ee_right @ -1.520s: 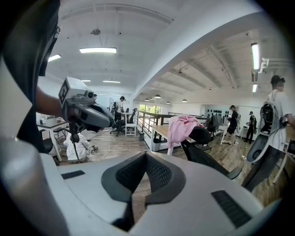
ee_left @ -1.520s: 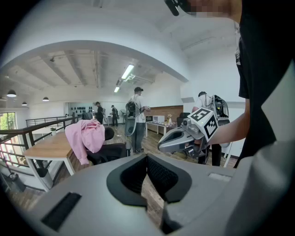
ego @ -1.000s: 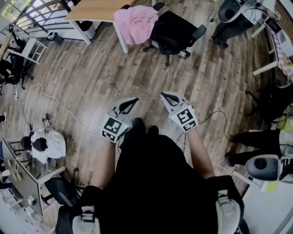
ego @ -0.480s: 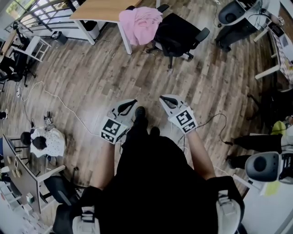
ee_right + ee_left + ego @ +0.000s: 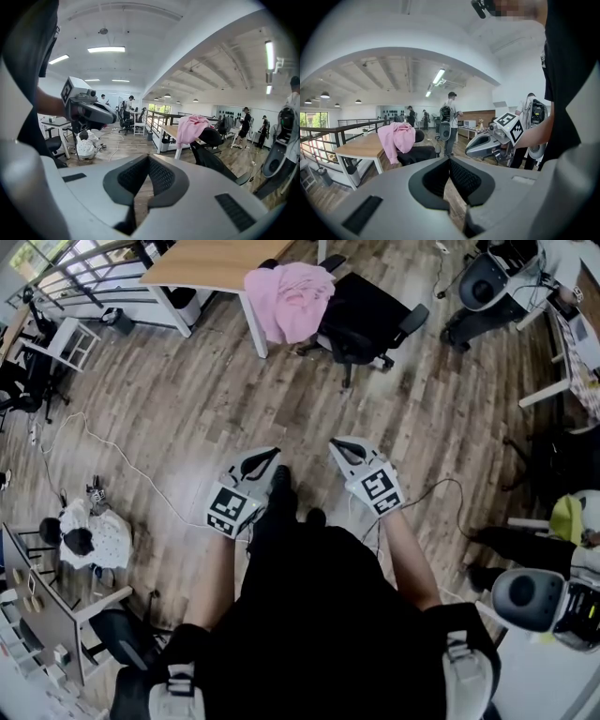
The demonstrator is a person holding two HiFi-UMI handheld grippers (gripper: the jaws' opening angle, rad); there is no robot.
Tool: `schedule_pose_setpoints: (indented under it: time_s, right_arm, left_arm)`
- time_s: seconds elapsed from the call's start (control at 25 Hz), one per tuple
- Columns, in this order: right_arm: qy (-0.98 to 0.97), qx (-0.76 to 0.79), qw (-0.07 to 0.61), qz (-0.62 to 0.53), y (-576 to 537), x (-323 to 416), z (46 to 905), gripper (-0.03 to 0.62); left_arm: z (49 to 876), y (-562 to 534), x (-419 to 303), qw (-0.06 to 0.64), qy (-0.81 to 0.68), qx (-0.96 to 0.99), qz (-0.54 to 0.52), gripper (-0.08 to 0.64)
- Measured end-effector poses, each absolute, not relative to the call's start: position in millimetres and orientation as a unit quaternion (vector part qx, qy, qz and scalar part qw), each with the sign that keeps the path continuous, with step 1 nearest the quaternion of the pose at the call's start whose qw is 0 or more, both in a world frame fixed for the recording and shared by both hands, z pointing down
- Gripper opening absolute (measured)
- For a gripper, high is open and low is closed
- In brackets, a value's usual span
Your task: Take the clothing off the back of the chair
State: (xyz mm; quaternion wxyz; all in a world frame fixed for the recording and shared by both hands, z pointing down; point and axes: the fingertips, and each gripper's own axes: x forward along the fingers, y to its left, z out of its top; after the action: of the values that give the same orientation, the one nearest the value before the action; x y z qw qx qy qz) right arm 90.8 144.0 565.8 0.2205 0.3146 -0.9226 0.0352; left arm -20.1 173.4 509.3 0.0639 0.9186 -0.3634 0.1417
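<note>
Since the earlier frames the pink garment point(image 5: 291, 301) and the black office chair point(image 5: 367, 320) had slid slightly lower and to the right in the head view, while both grippers kept much the same places low in the middle. The chair's backrest was almost wholly hidden under the cloth, and only the seat, an armrest and the wheeled base showed. The wooden desk point(image 5: 202, 261) beside it was cut off by the top edge, and whether the cloth touched it could not be told. The wearer's black clothing hid the floor beneath the arms. What kind of garment it was could not be made out; it was a crumpled, soft pink heap draped over the chair back, with folds hanging down toward the seat on the desk side. It lay well apart from both tools, across a stretch of plank floor point(image 5: 187, 399). The left gripper point(image 5: 267, 456) was clenched, its dark ribbed pads meeting with nothing between them, and the right gripper point(image 5: 340, 445) was likewise clenched on nothing.
</note>
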Motion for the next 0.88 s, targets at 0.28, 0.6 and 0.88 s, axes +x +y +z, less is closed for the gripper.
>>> schedule_pose_setpoints:
  time_s: [0.28, 0.6, 0.88]
  right_arm:
    - [-0.921, 0.315, 0.228, 0.033, 119.2, 75.6, 563.8, -0.003]
    - [-0.918, 0.321, 0.231, 0.026, 81.0, 52.5, 559.5, -0.002]
    - [-0.907, 0.345, 0.237, 0.042, 51.1, 39.8, 563.4, -0.002]
  left_arm:
    - [517.9, 148.3, -29.9, 0.079, -0.354, 0.921, 0.141, 0.003]
    - [518.6, 108.6, -52.1, 0.081, -0.344, 0.926, 0.137, 0.003]
    - [520.6, 72.9, -67.7, 0.083, -0.324, 0.932, 0.140, 0.003]
